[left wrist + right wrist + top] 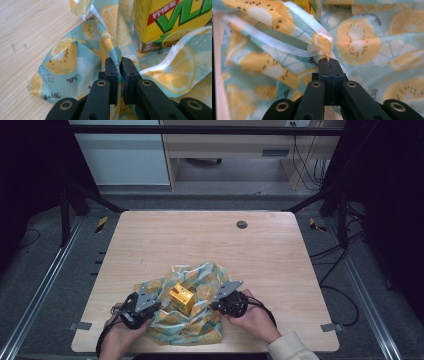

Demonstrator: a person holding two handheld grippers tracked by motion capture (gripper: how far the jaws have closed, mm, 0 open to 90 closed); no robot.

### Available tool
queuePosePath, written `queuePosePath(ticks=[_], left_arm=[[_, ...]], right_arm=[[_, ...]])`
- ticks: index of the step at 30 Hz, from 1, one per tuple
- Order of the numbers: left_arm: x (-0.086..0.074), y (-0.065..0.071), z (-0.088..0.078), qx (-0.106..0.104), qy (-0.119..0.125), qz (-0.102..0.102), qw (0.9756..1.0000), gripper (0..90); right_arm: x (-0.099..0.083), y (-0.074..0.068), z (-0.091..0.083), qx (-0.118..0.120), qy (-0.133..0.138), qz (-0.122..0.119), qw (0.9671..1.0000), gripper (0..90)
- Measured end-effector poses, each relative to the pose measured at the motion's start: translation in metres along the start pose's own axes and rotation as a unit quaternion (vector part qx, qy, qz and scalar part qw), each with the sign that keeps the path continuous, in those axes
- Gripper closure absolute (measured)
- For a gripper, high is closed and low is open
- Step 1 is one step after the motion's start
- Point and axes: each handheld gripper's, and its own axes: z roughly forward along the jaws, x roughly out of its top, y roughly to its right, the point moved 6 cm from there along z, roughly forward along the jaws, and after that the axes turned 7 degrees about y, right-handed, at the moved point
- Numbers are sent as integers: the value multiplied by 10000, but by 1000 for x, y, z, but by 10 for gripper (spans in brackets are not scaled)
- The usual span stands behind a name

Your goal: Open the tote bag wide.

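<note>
A pale teal bag [202,272] printed with lemon slices lies crumpled near the table's front edge. A yellow drink carton [182,298] stands in the middle of it, and the left gripper view shows its green lettering [170,20]. My left gripper [119,62] is shut on a raised fold of the bag [65,60], left of the carton. My right gripper [329,61] is shut on a pinched edge of the bag [359,42], near its clear strip. In the high view, the left gripper [156,306] and right gripper [216,304] flank the carton.
The wooden table [200,235] has a round grey grommet [241,224] at the back. Dark frame struts rise past both back corners. Cables [340,270] lie on the floor to the right.
</note>
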Motion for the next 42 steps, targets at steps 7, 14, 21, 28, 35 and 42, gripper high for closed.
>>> queuePosePath(ticks=[7,14,21,28,35,42], left_arm=[[-8,0,3,96,-379,298,9988,868],[-15,-8,2,185,-493,192,9984,878],[-19,-12,3,187,-590,76,9981,883],[-21,-15,3,207,-582,-7,9981,887],[-21,-16,1,234,-602,-25,9979,891],[-21,-17,0,207,-535,-80,9983,891]], right_arm=[[-19,4,-17,-4,-249,96,9996,900],[-31,3,-23,-120,-579,120,9982,900],[-39,8,-28,-153,-593,306,9977,900],[-40,12,-33,-238,-565,376,9974,900],[-41,12,-38,-276,-519,387,9975,900],[-40,15,-41,-316,-389,395,9980,900]])
